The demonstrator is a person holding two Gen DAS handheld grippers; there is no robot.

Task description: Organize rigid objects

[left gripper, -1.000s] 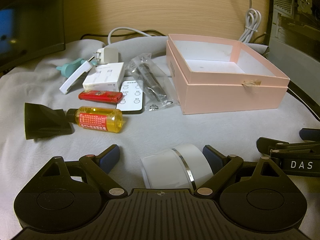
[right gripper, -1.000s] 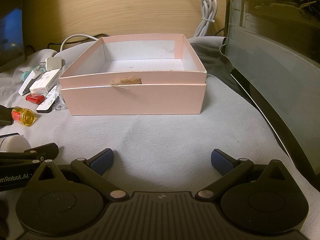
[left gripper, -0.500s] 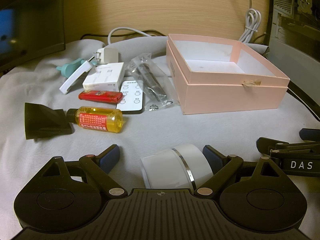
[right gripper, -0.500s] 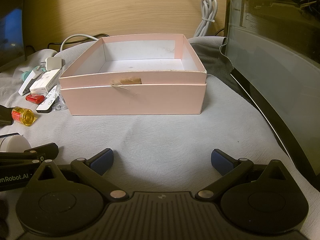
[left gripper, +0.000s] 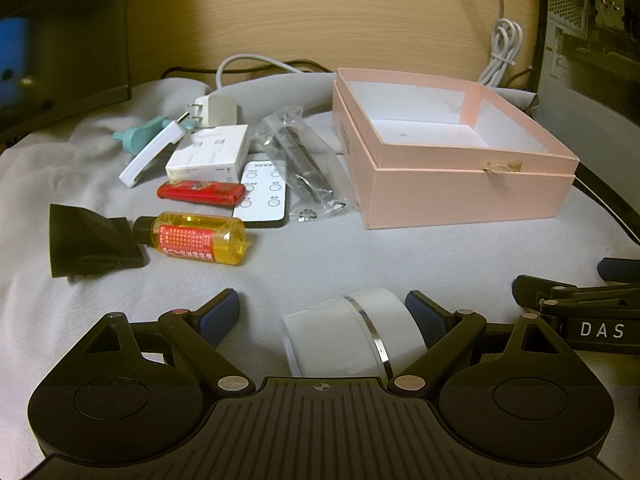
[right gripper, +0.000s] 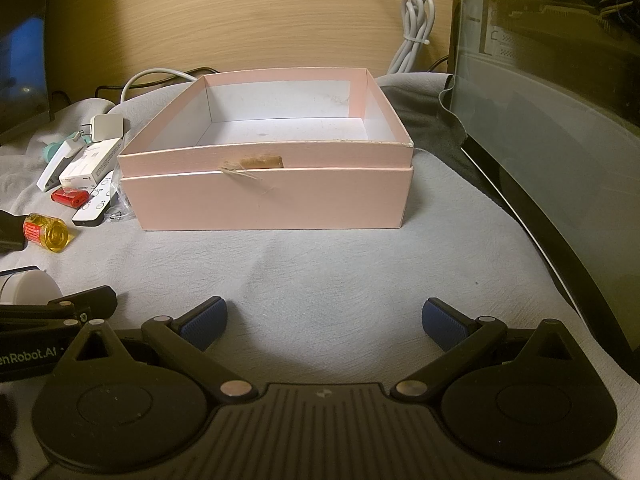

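Nearby, white jar (left gripper: 352, 332) with thin silver band

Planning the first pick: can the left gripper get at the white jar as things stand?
Probably yes. The white jar lies on its side between the open fingers of the left gripper, beside the right pad, with a gap to the left one. Nothing lies between them.

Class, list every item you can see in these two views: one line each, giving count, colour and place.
Box: 1, pink, open, centre.
Jar: 1, white, between left gripper's fingers.
Oil bottle: 1, yellow, lying left.
Nozzle: 1, black, beside bottle.
Lighter: 1, red.
Remote: 1, white.
Carton: 1, white.
Charger: 1, white, back.
Plastic bag: 1, clear, beside box.
Left gripper: open.
Right gripper: open.
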